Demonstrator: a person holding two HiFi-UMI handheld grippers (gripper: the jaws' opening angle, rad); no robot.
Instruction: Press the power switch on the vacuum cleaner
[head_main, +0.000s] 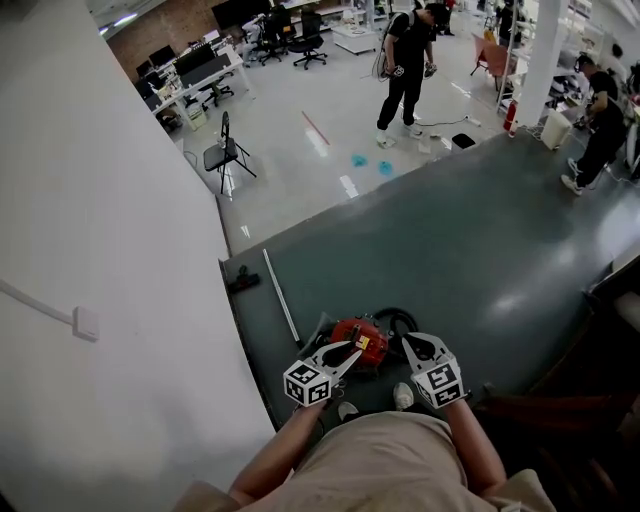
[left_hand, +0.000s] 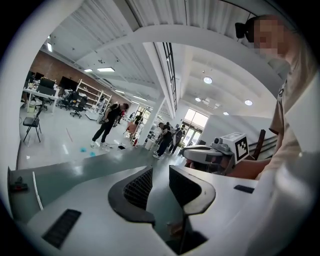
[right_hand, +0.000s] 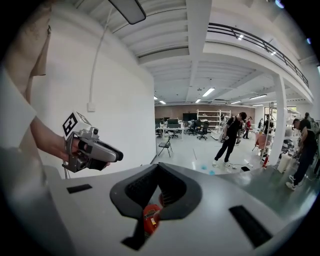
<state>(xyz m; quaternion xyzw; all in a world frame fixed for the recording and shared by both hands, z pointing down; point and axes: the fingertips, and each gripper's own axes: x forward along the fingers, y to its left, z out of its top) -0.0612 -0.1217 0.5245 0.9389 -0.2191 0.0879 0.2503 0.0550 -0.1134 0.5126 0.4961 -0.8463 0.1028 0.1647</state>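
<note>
The red vacuum cleaner (head_main: 360, 342) is sitting on the dark floor (head_main: 480, 260) just ahead of the person's feet; both claws are hovering above it, touching nothing; the left claw (left_hand: 160, 172) is standing apart and empty, the right claw (right_hand: 160, 167) is holding its tips together; the switch is showing too small to find; this is fitting either a reach toward the switch or a withdrawal after pressing; a press, if still due, is calling for one tip lowered squarely onto it.
</note>
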